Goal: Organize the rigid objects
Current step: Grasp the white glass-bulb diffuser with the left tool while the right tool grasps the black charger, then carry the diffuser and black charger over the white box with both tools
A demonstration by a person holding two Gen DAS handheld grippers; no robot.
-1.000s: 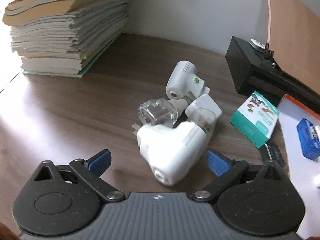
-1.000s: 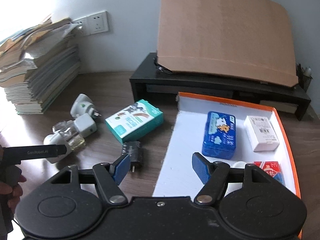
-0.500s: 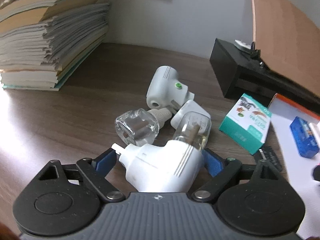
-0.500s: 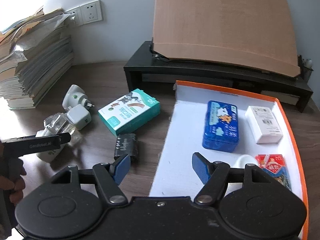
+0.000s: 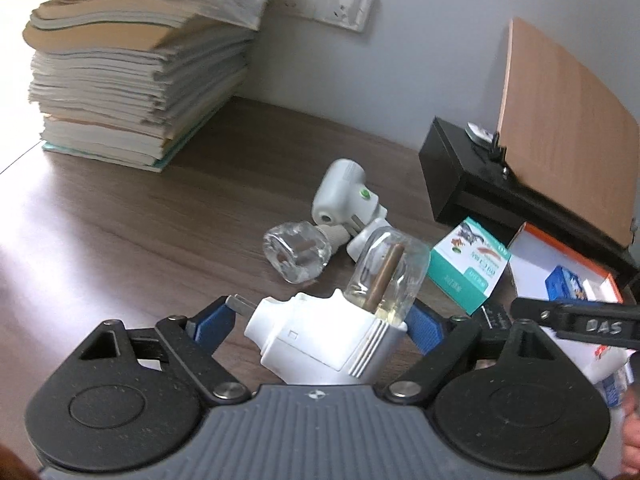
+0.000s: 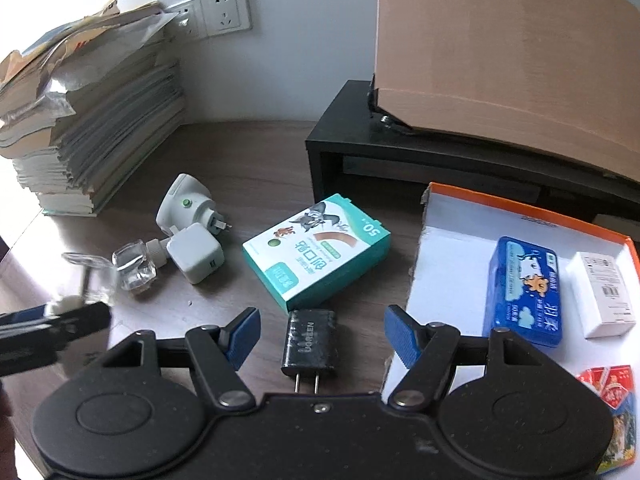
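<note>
My left gripper (image 5: 316,322) is shut on a white plug-in vaporizer (image 5: 320,344) with a clear bottle (image 5: 384,276), held above the wooden desk. Behind it lie a second white vaporizer (image 5: 344,196), a loose clear bottle (image 5: 296,252) and a white charger cube (image 6: 196,254). My right gripper (image 6: 320,330) is open, its jaws on either side of a black UGREEN charger (image 6: 310,342) lying on the desk. A teal bandage box (image 6: 316,252) lies just beyond it. The orange-rimmed white tray (image 6: 448,240) sits to the right.
The tray holds a blue tin (image 6: 524,288), a white box (image 6: 604,292) and a red packet (image 6: 608,388). A stack of books (image 6: 92,136) stands at the back left. A black monitor stand (image 6: 400,160) carrying a brown board (image 6: 500,44) is at the back.
My left gripper closed on the white vaporizer and lifted it off the desk. My right gripper moved left and lower, over the black charger.
</note>
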